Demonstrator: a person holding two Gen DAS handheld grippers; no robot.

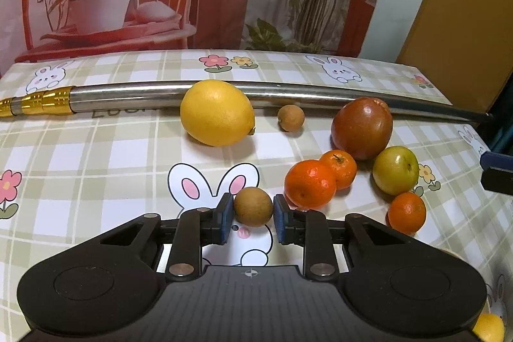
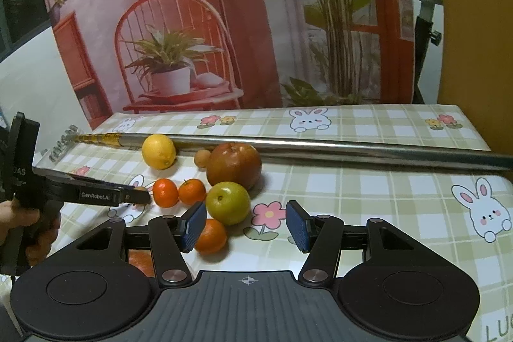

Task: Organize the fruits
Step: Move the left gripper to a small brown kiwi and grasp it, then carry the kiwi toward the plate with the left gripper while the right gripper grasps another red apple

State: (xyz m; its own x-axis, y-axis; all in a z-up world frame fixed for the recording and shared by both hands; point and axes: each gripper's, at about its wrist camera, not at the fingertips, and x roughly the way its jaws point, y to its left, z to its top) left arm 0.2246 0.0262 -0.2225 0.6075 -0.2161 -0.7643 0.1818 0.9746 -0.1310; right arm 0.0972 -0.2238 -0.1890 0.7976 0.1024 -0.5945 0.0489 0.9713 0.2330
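Resting between left tool (image 1: 253,211) pads, small longan (image 1: 253,206) — round, tan-brown, matte

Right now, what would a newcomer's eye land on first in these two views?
Probably the left gripper shut on a small brown fruit, low on the bunny-print tablecloth. Next, the big lemon against a long metal pole lying across the far side. The right gripper hangs open beside the green fruit.

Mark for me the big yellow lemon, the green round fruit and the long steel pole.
Big yellow lemon (image 1: 216,112), left wrist view, middle of its rind.
Green round fruit (image 2: 227,202), right wrist view, centre of its skin.
Long steel pole (image 1: 134,95), left wrist view, bare shaft beside the gold collar.
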